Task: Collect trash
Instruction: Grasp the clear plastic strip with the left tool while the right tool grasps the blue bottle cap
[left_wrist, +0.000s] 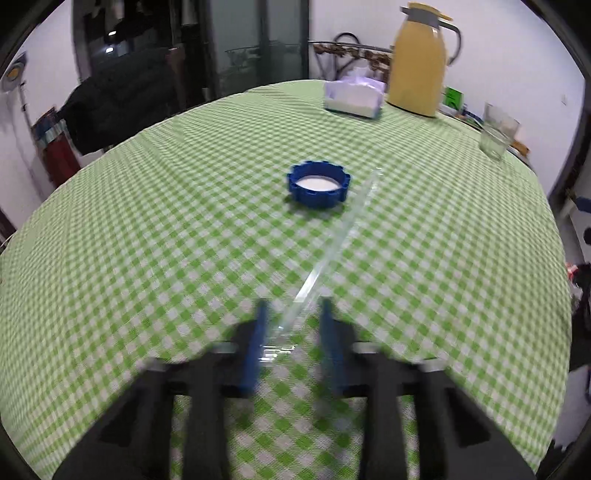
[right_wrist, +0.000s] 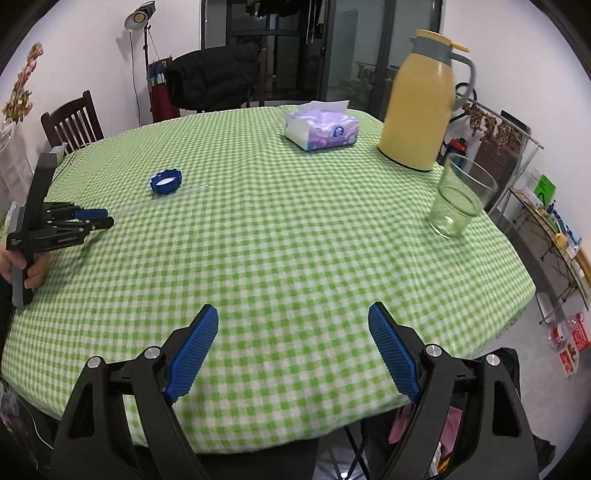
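1. The left gripper (left_wrist: 293, 302) was tilted down over the table, its blue pads (left_wrist: 255, 350) smeared by blur in its own view. From the right wrist view the fingers looked drawn nearly together, so it seemed clenched on the near end of a clear plastic strip (left_wrist: 332, 251).
2. That strip lay flat on the green checked tablecloth (left_wrist: 147, 221). It ran from between the left pads diagonally away to the right.
3. The strip's far end passed just beside a blue bottle cap (left_wrist: 318, 184), which sat open side up with a white lining showing. Whether strip and cap touched was unclear.
4. A person's hand (right_wrist: 33, 269) gripped the left gripper's handle at the table's left edge.
5. The right gripper (right_wrist: 292, 308) hung above the near edge of the table with its jaws spread wide and nothing between them.
6. Farther back stood a pack of tissues (right_wrist: 321, 129) and, to its right, a yellow thermos jug (right_wrist: 417, 107).
7. A clear drinking glass (right_wrist: 458, 195) stood near the right edge, in front of the jug.
8. A dark wooden chair (right_wrist: 72, 122) stood behind the table on the left.
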